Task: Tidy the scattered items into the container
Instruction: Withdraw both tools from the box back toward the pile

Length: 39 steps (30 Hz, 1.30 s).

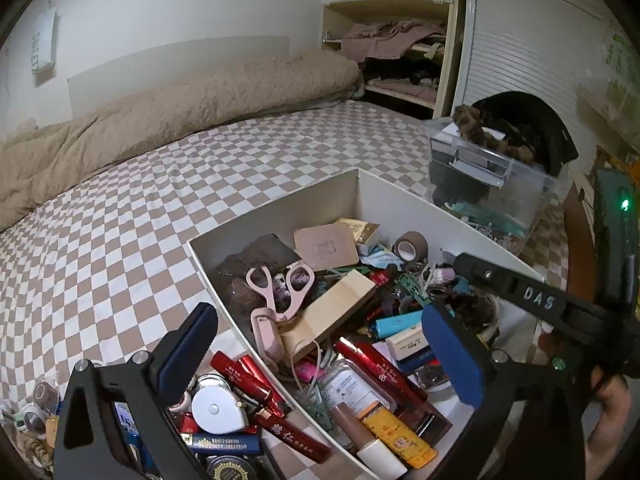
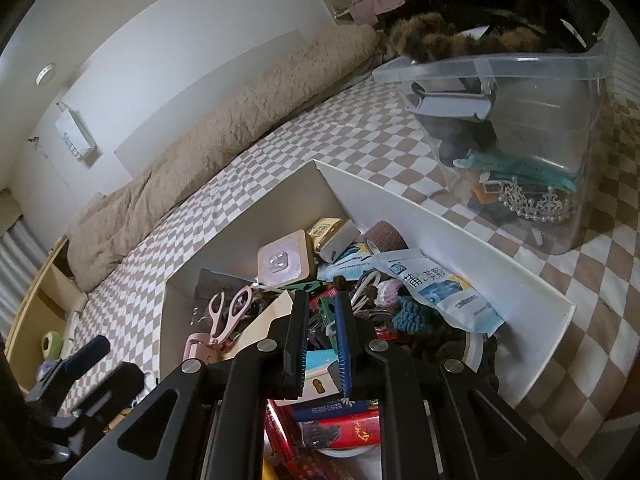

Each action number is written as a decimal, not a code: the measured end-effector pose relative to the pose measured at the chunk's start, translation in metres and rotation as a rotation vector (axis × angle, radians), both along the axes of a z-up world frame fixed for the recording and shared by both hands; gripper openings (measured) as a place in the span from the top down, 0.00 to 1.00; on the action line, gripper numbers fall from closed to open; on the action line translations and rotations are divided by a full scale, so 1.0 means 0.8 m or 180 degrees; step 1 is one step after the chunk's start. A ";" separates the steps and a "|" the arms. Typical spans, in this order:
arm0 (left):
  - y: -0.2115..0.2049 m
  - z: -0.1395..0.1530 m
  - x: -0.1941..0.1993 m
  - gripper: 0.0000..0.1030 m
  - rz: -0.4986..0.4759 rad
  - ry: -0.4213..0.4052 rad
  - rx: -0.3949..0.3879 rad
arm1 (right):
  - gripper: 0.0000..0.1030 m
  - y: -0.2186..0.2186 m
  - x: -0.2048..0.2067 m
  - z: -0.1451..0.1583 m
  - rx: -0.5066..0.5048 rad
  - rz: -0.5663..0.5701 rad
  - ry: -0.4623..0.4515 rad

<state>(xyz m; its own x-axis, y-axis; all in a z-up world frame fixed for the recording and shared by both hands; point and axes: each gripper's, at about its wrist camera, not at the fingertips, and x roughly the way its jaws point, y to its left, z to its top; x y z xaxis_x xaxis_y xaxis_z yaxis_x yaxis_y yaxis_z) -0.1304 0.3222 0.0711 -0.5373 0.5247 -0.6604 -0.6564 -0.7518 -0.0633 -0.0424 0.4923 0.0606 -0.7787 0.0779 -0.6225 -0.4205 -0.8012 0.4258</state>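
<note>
1. Beside the near-left wall of the white box (image 1: 276, 204) on the checkered bedsheet (image 1: 120, 248), a heap of loose items lies outside the container: white tape measure (image 1: 216, 410), red tubes (image 1: 240, 376), a dark blue tube (image 1: 224, 446), small tins
2. left gripper (image 1: 320, 320) is released, jaws spread wide with nothing between the pads; they straddle the box wall, left finger over the outside heap, right finger over the box contents
3. Key relation: the outside heap sits below and left of the left jaws' midpoint, right by the left finger (image 1: 188, 344), so the jaws look centred too far toward the box for a pick
4. Red tubes' long axis runs diagonally, upper-left to lower-right, roughly parallel to the box wall; the jaw line runs across the picture, so it crosses them at a slant, probably workable
5. Tape measure is roundish, no long axis to line up with
6. right gripper (image 2: 322, 304) is clenched almost closed, nothing I can make out between the pads; it hangs over the middle of the box above the clutter, pink scissors (image 2: 230, 312) to its left
7. Left hand is clearly nearer the heap; the right is across the wall, well apart from it
8. Judgement: next pick belongs to the left, shifting toward the heap, then carrying over the wall
9. Clear bin (image 1: 496, 184) behind the box holds other things, not in play
</note>
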 end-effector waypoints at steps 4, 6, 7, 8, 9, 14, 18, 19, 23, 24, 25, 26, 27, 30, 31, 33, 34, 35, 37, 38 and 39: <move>0.001 -0.003 0.002 0.00 -0.0023 -0.0019 -0.0043 | 0.00 -0.001 0.009 0.008 0.0116 -0.0072 0.0070; 0.002 -0.003 0.001 0.00 -0.0021 -0.0025 -0.0043 | 0.00 -0.003 0.007 0.013 0.0174 -0.0060 0.0131; 0.001 -0.003 0.001 0.00 -0.0020 -0.0037 -0.0037 | 0.00 -0.003 0.007 0.015 0.0164 -0.0054 0.0145; 0.001 -0.003 0.001 0.00 -0.0018 -0.0041 -0.0029 | 0.00 -0.003 0.007 0.016 0.0161 -0.0065 0.0177; 0.001 -0.004 0.002 0.00 -0.0012 -0.0046 -0.0028 | 0.00 -0.002 0.008 0.016 0.0164 -0.0082 0.0207; -0.002 -0.004 0.004 0.00 0.0023 -0.0040 -0.0017 | 0.00 -0.004 0.004 0.011 0.0272 -0.0105 0.0168; -0.007 -0.002 0.003 0.00 0.0070 -0.0029 0.0002 | 0.00 -0.007 0.006 0.007 0.0324 -0.0117 0.0126; -0.009 -0.001 0.004 0.00 0.0084 -0.0014 0.0004 | 0.00 -0.007 0.006 0.006 0.0328 -0.0116 0.0121; -0.017 0.004 0.006 0.00 0.0139 0.0048 0.0019 | 0.00 -0.010 0.008 0.009 0.0368 -0.0098 0.0100; -0.020 0.005 0.006 0.00 0.0151 0.0052 0.0027 | 0.00 -0.012 0.008 0.009 0.0377 -0.0089 0.0090; -0.023 0.007 0.006 0.00 0.0167 0.0058 0.0038 | 0.00 -0.012 0.008 0.011 0.0385 -0.0076 0.0081; -0.027 0.008 0.006 0.00 0.0188 0.0066 0.0050 | 0.00 -0.016 0.007 0.011 0.0408 -0.0057 0.0070; -0.030 0.009 0.006 0.00 0.0214 0.0072 0.0062 | 0.00 -0.018 0.007 0.012 0.0426 -0.0045 0.0062; -0.042 0.011 0.008 0.00 0.0299 0.0120 0.0074 | 0.00 -0.027 0.004 0.015 0.0483 0.0018 0.0046; -0.046 0.011 0.009 0.00 0.0314 0.0132 0.0070 | 0.00 -0.031 0.002 0.016 0.0505 0.0038 0.0042; -0.057 0.011 0.010 0.00 0.0361 0.0159 0.0063 | 0.00 -0.036 -0.001 0.018 0.0526 0.0051 0.0032; -0.061 0.011 0.011 0.00 0.0384 0.0165 0.0066 | 0.00 -0.041 -0.003 0.019 0.0540 0.0083 0.0037; -0.068 0.011 0.011 0.00 0.0414 0.0162 0.0075 | 0.00 -0.045 -0.005 0.020 0.0550 0.0110 0.0040; -0.083 0.011 0.010 0.00 0.0463 0.0126 0.0098 | 0.00 -0.053 -0.010 0.021 0.0582 0.0158 0.0031; -0.092 0.011 0.009 0.00 0.0507 0.0121 0.0113 | 0.00 -0.058 -0.011 0.021 0.0606 0.0183 0.0022; -0.100 0.012 0.009 0.00 0.0555 0.0131 0.0124 | 0.00 -0.063 -0.013 0.022 0.0632 0.0208 0.0014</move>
<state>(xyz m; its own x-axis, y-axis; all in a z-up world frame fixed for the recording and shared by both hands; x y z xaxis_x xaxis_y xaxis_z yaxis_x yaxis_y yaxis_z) -0.1229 0.2419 0.0804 -0.6484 0.4459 -0.6170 -0.5189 -0.8519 -0.0703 -0.0530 0.4418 0.0778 -0.7889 0.1480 -0.5964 -0.3634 -0.8951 0.2585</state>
